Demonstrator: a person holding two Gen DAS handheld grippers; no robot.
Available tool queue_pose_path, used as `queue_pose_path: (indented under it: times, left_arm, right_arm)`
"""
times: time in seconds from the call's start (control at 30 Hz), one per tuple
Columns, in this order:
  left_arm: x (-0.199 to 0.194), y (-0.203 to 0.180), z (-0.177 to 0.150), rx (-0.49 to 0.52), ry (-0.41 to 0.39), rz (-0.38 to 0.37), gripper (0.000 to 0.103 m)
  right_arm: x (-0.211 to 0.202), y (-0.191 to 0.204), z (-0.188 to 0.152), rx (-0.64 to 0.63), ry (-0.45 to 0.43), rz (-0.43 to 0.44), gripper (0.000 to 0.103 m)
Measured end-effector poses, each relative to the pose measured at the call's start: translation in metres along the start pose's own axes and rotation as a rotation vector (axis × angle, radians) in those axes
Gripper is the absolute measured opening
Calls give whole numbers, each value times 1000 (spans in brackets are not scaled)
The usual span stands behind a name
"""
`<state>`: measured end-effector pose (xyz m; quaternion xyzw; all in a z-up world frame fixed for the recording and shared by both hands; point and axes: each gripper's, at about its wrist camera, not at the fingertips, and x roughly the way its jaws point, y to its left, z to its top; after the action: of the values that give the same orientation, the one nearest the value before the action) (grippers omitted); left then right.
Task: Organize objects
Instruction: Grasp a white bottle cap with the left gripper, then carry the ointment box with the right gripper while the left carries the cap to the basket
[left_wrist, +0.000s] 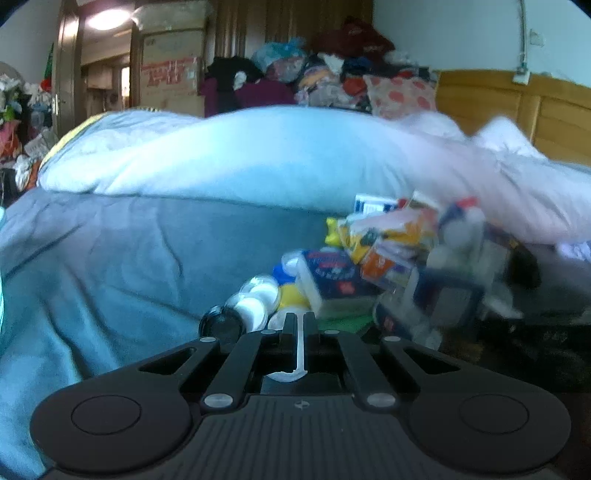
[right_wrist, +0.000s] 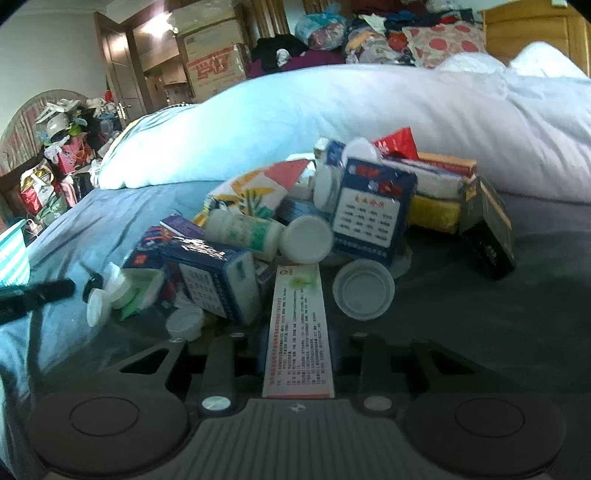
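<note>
Leaflet (right_wrist: 298, 325) clamped between right jaws, thin white piece (left_wrist: 300, 343) pinched in left jaws — pile (right_wrist: 295, 221) just ahead.

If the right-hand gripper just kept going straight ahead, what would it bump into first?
The right gripper is shut on a long printed box, so the box's far end would lead. It would probably meet the white bottle cap first, though depth is hard to judge.

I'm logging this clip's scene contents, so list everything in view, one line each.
Blue-and-white boxes: several, in the pile on the bed.
White bottle: one, green label, lying on the pile.
White cap: one, open side up, pile's near edge.
Black box: one, right of the pile.
Duvet: one, white, behind the pile.
Left hand-held gripper: shut on a thin white item.
Right hand-held gripper: shut on a long printed box.
</note>
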<state>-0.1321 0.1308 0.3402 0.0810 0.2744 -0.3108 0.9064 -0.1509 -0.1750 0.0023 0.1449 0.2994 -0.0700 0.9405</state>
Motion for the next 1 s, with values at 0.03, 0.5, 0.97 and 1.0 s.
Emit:
queue_pose_path:
  times: [0.03, 0.5, 0.97, 1.0]
  left_arm:
    - [3, 1, -3, 2, 22, -4, 18]
    - [53, 7, -15, 7, 99, 11, 45]
    - [-10, -2, -2, -25, 28, -31, 41]
    - [-16, -6, 3, -3, 3, -33, 41]
  right_arm:
    - [-1, 1, 0, -6, 0, 0, 32]
    - [5, 4, -5, -20, 19, -3, 32]
    - [-42, 6, 5, -15, -48, 29, 32]
    - [-48, 8, 7, -28, -61, 25, 32]
